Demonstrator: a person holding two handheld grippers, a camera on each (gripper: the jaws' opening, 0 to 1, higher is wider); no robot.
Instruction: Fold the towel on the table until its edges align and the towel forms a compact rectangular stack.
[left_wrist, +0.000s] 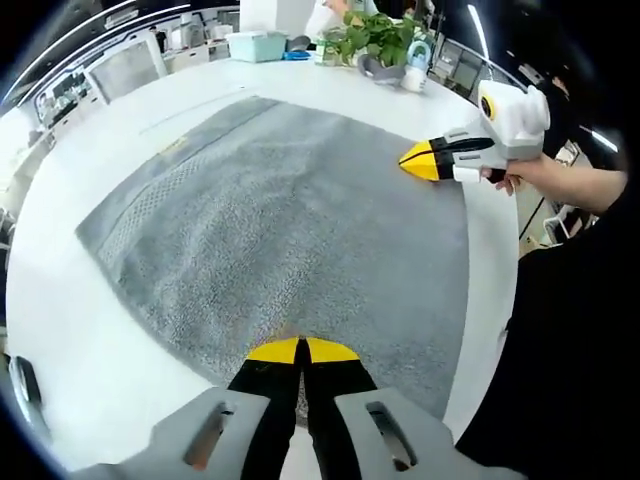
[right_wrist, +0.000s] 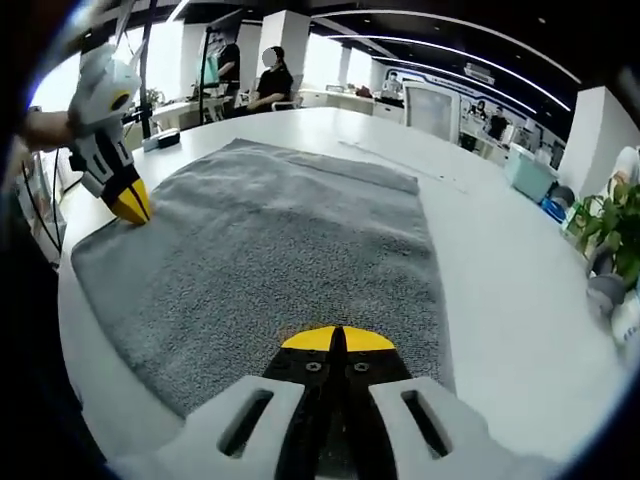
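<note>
A grey towel (left_wrist: 290, 230) is lying spread flat, in a single layer as far as can be seen, across the white table (left_wrist: 60, 330), and no fold is showing in it yet, so the folding looks to be only at its start. The left gripper (left_wrist: 301, 350) is sitting low over the towel's near edge with its yellow-tipped jaws pressed together; whether cloth is caught between them cannot be told, since the tips are hiding the hem. In the right gripper view, the right gripper (right_wrist: 335, 339) is likewise resting over the near hem, jaws closed tip to tip, and again a grip on the fabric cannot be confirmed. Each tool is also appearing in the other's view, tips down on the towel near a corner of that same long edge, which suggests the person is setting both at the two near corners so the edge can be lifted evenly and carried across to the far side. Holding the corners apart this way should keep the hem taut and help the edges align. A potted plant (left_wrist: 375, 40), a bottle (left_wrist: 417, 72) and a pale green box (left_wrist: 257, 45) are standing at the far end of the table, well clear of the towel
</note>
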